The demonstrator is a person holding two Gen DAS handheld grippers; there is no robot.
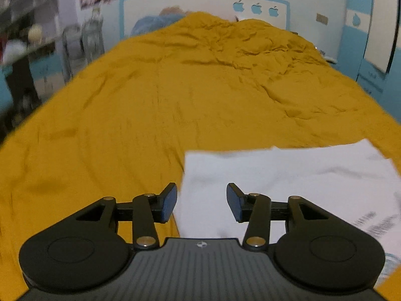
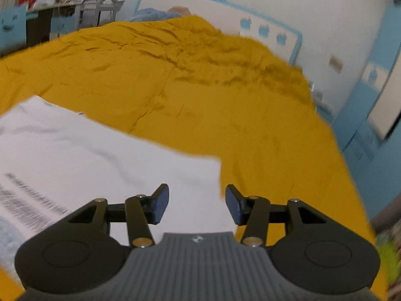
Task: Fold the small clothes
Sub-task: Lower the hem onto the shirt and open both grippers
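A white T-shirt [image 1: 288, 175] with dark printed lines lies flat on the mustard-yellow bedspread [image 1: 150, 100]. In the left wrist view it fills the lower right; my left gripper [image 1: 201, 203] is open and empty, hovering over the shirt's left edge. In the right wrist view the shirt [image 2: 87, 150] fills the lower left; my right gripper [image 2: 196, 205] is open and empty, hovering over the shirt's right edge near its far corner. Both views are motion-blurred.
The bedspread [image 2: 200, 87] is rumpled toward the headboard [image 1: 200, 7], where a blue pillow [image 1: 155, 22] shows. Shelves and furniture [image 1: 22, 37] stand left of the bed. A blue and white cabinet [image 2: 371, 100] stands on the right.
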